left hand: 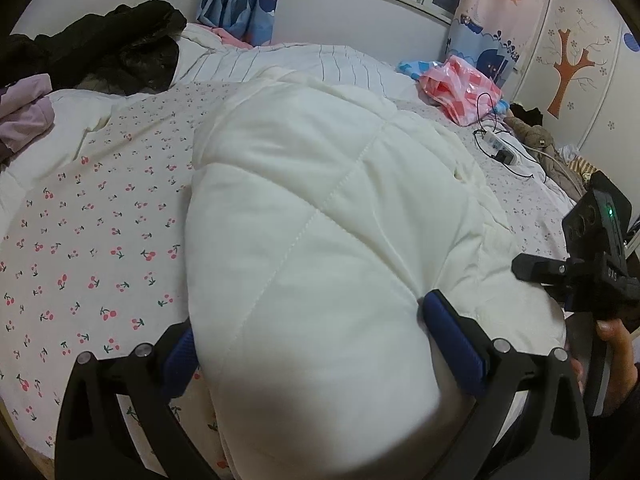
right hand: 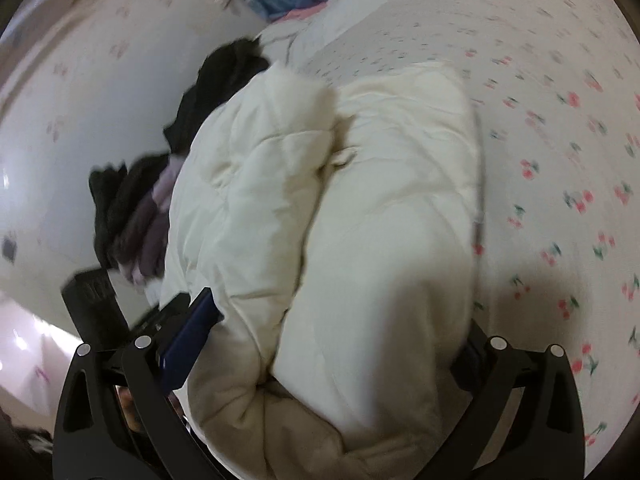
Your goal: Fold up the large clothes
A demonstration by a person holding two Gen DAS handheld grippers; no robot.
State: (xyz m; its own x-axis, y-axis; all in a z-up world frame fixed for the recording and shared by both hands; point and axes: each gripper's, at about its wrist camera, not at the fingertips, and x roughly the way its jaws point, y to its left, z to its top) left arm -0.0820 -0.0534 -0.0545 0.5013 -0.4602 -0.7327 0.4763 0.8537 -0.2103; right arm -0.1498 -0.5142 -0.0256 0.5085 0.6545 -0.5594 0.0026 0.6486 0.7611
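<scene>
Garment: a cream quilted puffer coat (left hand: 320,208), bulky, lying on the cherry-print bedsheet (left hand: 100,240) toward the near edge of the bed.
Left gripper (left hand: 316,344): jaws spread wide around a thick folded bulge of the coat, blue pads (left hand: 452,344) pressing its sides; gripping it.
Right gripper (right hand: 324,344): straddles the coat's near end, one blue pad (right hand: 188,336) against the padding; the other is hidden, so I judge it holding the coat.
Done: coat appears doubled over on itself, layers stacked.
Left: flatten, square up the bundle, release.
Elsewhere: dark clothes (left hand: 120,48) heaped at the far left corner.
</scene>
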